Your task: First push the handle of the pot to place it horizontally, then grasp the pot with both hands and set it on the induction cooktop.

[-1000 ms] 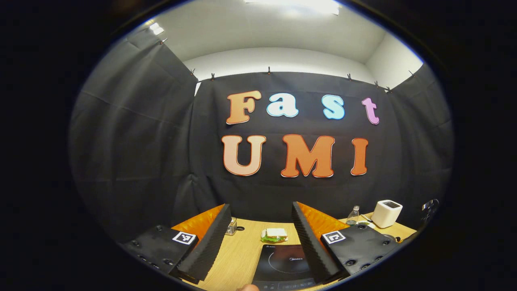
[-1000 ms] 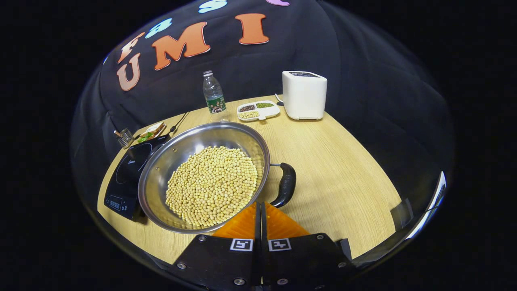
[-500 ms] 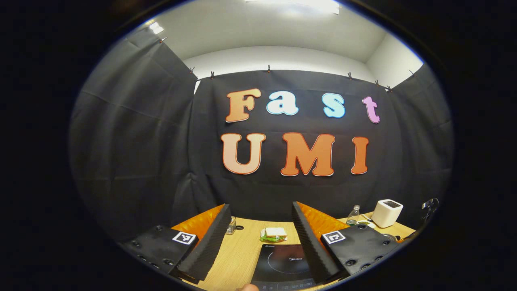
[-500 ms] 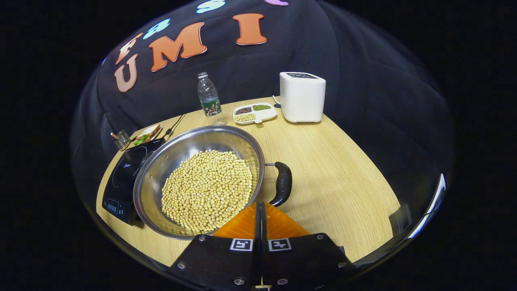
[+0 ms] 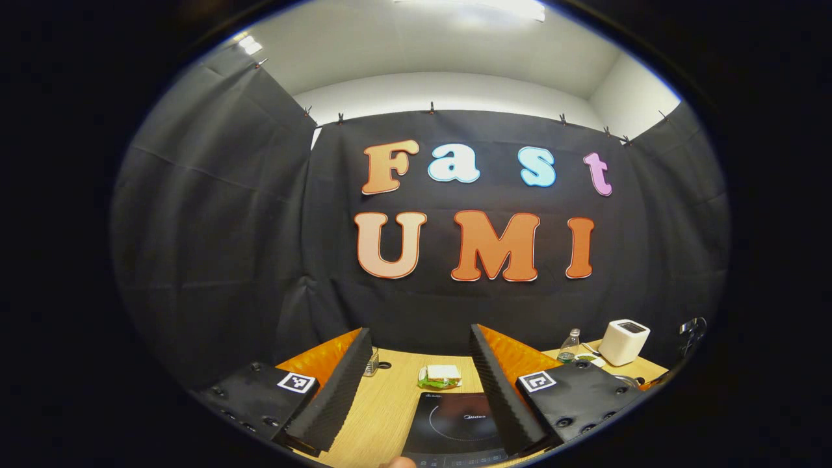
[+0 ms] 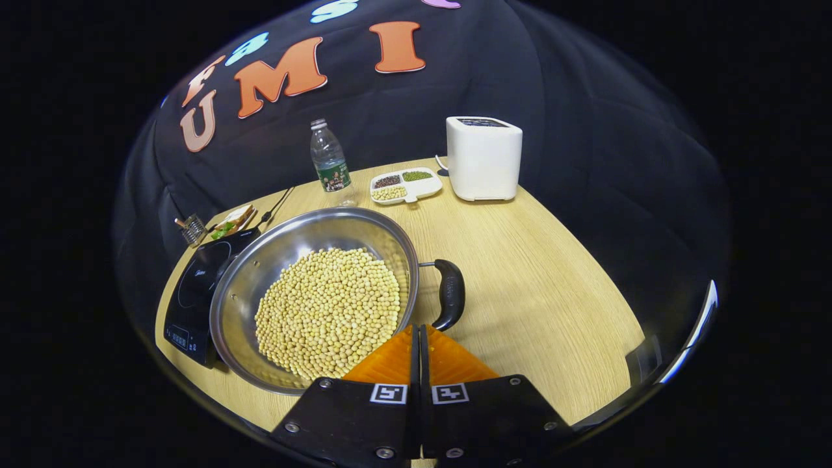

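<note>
Right gripper (image 6: 419, 335): fingers pressed together, nothing between them. Its tips sit at the near rim of the pot (image 6: 312, 299), just beside the lower end of the handle (image 6: 450, 292).

The pot stands on the table (image 6: 552, 279), filled with beans (image 6: 328, 312). Its left rim overlaps the right edge of the cooktop (image 6: 192, 289); the overlap hides whether they touch. The handle projects from the right side of the pot.

Open room: bare table lies right of the handle out to the curved table edge. Behind the pot, a bottle (image 6: 328, 162), a divided tray (image 6: 406, 185) and a white appliance (image 6: 484, 158) stand near the far edge, apart from the pot. A sandwich (image 6: 233, 220) and a small wire holder (image 6: 192, 227) lie beyond the cooktop at the far left edge.

Left gripper (image 5: 416, 354): fingers wide apart, holding nothing, raised above the near edge of the table (image 5: 390, 403). The cooktop (image 5: 455, 426) shows between and below the fingers, its glass bare, with the sandwich (image 5: 442, 376) behind it. The bottle (image 5: 569, 346) and appliance (image 5: 623, 341) show far right. A fingertip (image 5: 398, 463) shows at the bottom edge
</note>
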`<state>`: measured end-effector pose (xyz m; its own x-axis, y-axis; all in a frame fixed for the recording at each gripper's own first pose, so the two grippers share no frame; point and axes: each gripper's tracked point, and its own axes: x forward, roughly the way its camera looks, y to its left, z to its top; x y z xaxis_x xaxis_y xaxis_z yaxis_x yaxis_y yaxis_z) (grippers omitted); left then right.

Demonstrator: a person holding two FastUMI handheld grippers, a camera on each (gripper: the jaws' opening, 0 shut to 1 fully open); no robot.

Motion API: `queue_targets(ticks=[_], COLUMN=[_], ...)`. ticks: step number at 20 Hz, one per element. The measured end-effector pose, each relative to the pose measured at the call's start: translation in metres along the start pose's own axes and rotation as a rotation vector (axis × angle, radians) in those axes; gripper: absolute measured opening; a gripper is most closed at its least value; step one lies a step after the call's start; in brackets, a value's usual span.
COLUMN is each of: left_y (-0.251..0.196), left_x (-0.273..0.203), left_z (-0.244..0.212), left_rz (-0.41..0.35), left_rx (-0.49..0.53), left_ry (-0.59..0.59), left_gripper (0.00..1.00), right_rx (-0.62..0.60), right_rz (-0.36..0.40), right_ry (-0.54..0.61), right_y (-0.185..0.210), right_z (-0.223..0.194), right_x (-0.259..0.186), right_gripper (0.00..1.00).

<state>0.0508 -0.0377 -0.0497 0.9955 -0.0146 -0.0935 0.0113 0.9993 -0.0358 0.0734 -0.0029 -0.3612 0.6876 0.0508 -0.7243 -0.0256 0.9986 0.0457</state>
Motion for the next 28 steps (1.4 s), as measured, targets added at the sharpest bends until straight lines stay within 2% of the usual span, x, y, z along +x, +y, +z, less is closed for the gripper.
queue_targets(ticks=[17,21,28], left_y=[-0.026,-0.049,-0.083], left_x=[0.004,0.003,0.006], left_z=[-0.009,-0.022,-0.046], left_rz=[-0.015,-0.064,-0.102], left_rx=[-0.002,-0.040,-0.017], left_ry=[0.009,0.045,0.050], left_gripper=[0.98,0.98,0.98], right_rx=[0.003,0.006,0.005], right_rz=[-0.013,-0.022,-0.042], right_ry=[0.004,0.012,-0.032], right_y=[-0.004,-0.005,-0.019], right_z=[0.011,0.008,0.012], right_x=[0.014,0.011,-0.006], right_gripper=[0.00,0.00,0.01])
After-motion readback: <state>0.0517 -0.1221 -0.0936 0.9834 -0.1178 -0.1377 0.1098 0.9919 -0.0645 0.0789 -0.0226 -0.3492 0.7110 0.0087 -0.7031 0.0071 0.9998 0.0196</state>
